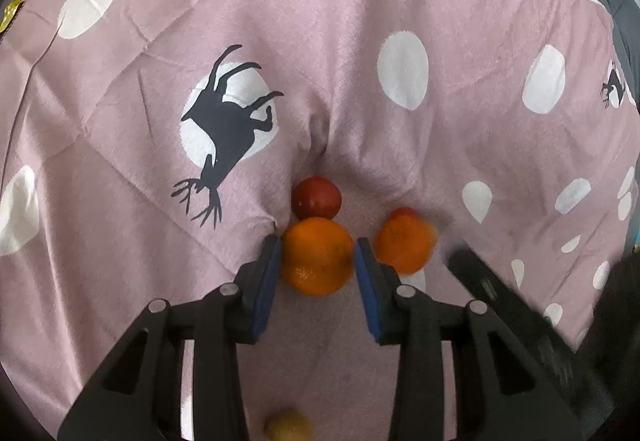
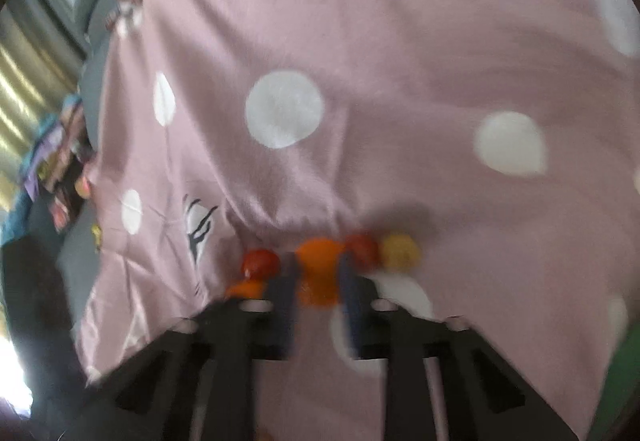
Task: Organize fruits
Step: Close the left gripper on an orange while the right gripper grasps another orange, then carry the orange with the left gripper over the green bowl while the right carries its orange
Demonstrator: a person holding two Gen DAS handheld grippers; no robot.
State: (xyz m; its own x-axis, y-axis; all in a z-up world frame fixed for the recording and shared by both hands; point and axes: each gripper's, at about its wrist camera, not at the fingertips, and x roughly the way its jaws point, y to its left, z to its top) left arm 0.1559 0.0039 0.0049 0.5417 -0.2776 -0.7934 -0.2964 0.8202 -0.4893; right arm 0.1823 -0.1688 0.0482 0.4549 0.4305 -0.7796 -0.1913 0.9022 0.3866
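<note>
Both grippers are working in one dip in the middle of a pink spotted sheet (image 1: 360, 1), well away from its edges. The left gripper (image 1: 316, 257) is closing its blue pads against the sides of an orange (image 1: 318, 261), which is lying on the sheet and touching a red fruit (image 1: 316, 197) behind it. The right gripper (image 2: 318, 277) is clamping a second orange (image 2: 318, 269); that view is blurred. A yellow fruit (image 2: 400, 251) and another red one (image 2: 362, 249) are lying just beside it. No basket or bowl is showing, so sorting looks barely begun: all the fruits are sitting loose together.
</note>
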